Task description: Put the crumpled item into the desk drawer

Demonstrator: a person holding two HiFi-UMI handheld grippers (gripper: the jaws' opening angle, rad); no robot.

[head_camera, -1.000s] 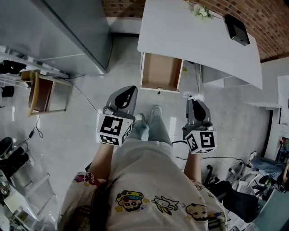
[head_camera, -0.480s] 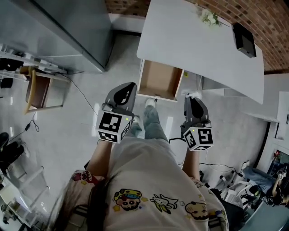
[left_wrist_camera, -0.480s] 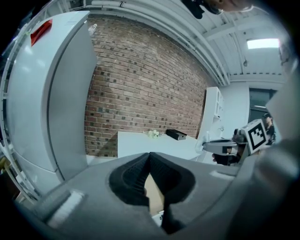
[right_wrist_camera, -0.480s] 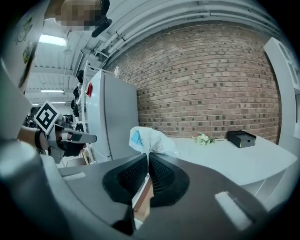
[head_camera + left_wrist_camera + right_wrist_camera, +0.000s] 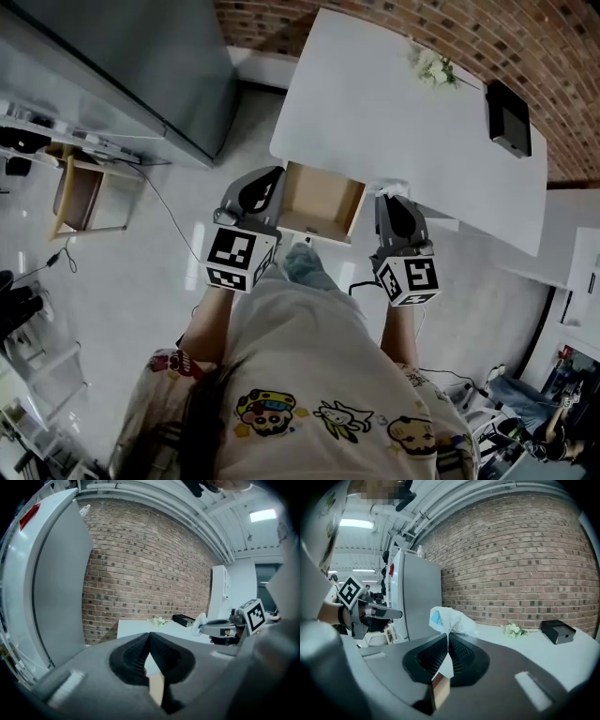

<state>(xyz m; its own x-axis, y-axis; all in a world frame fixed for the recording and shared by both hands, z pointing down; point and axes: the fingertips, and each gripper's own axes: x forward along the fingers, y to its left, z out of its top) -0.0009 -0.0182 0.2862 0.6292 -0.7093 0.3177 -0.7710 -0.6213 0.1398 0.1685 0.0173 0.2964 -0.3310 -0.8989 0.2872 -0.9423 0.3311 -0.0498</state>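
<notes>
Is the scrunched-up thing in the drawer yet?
Not yet. The light wooden drawer of the white desk already stands open. The right claw is shut on the crumpled white wrapper, just right of the drawer. Left: move over it and let go.

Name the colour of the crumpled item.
The crumpled item is white with a blue patch; clearest in right gripper view.

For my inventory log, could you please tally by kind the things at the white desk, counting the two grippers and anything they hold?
Grippers: 2, left gripper and right gripper
Crumpled item: 1, pinched in the right gripper
Open drawer: 1
Black box: 1
Flower sprig: 1
Total: 6
</notes>
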